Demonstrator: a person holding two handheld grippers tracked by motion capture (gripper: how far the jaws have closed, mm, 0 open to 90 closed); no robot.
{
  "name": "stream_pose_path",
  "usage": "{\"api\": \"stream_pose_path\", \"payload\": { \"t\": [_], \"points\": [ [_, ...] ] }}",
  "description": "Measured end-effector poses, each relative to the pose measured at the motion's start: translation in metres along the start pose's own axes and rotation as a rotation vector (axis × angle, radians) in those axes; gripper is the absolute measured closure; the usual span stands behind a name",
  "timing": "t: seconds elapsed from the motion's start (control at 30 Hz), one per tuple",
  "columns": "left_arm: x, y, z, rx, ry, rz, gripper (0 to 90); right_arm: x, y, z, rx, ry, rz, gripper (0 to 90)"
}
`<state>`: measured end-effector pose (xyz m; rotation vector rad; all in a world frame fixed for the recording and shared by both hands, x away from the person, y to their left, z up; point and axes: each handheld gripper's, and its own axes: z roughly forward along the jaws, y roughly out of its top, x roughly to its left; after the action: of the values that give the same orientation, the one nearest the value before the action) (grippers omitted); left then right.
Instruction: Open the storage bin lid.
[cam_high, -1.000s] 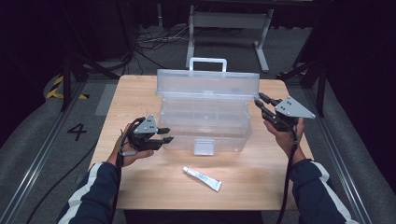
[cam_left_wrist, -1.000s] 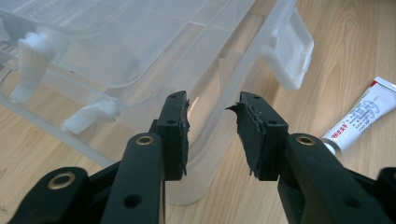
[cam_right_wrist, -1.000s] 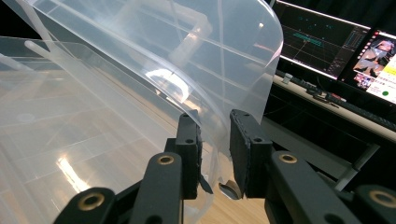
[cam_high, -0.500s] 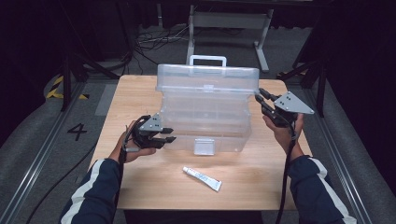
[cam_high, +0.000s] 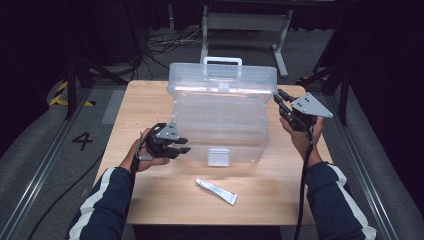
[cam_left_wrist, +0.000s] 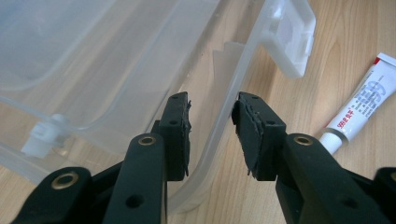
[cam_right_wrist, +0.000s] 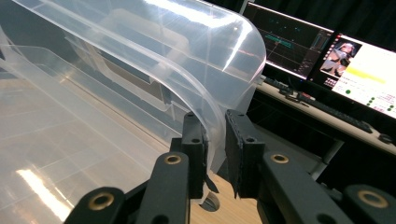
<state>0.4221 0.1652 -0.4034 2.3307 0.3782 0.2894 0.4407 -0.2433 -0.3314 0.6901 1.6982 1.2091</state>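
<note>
Both grippers' jaws straddle the clear box's (cam_high: 220, 120) edges, seemingly unclamped.

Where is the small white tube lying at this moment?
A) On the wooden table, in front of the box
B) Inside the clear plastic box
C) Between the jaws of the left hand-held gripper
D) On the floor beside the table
A: the white tube lies flat on the bare wooden table, on the person's side of the clear plastic box, apart from it and from both hand-held grippers.
</note>
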Motion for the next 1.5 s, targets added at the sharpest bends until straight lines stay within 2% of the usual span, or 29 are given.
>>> {"api": "stream_pose_path", "payload": {
  "t": [0.2, 0.27, 0.37, 0.73, 0.87, 1.0, 1.2, 1.27, 1.5],
  "points": [
    [-0.001, 0.003, 0.003, 0.024, -0.002, 0.021, 65.7, -0.002, 0.002, 0.003, -0.001, -0.006, -0.010, 79.8],
    [-0.001, 0.004, 0.005, 0.055, 0.014, 0.038, 67.7, -0.002, 0.003, 0.004, -0.002, -0.010, -0.016, 80.0],
    [-0.001, 0.004, 0.007, 0.064, 0.016, 0.028, 68.5, -0.002, 0.003, 0.005, -0.003, -0.011, -0.023, 80.3],
    [-0.002, 0.008, 0.007, 0.101, 0.012, 0.058, 72.7, -0.008, 0.009, 0.014, 0.012, -0.023, -0.029, 81.8],
    [-0.002, 0.008, 0.007, 0.100, 0.009, 0.058, 73.2, -0.008, 0.011, 0.016, 0.017, -0.029, -0.038, 82.4],
    [0.000, 0.007, 0.008, 0.085, -0.008, 0.038, 72.5, -0.010, 0.012, 0.018, 0.017, -0.033, -0.040, 82.9],
    [0.000, 0.006, 0.008, 0.079, -0.011, 0.039, 73.0, -0.013, 0.015, 0.024, 0.022, -0.038, -0.031, 83.5],
    [0.001, 0.006, 0.010, 0.067, -0.019, 0.031, 72.8, -0.013, 0.015, 0.026, 0.021, -0.053, -0.033, 83.9],
    [0.000, 0.006, 0.009, 0.074, -0.008, 0.048, 73.7, -0.016, 0.019, 0.033, 0.030, -0.066, -0.006, 84.4]
  ]
}}
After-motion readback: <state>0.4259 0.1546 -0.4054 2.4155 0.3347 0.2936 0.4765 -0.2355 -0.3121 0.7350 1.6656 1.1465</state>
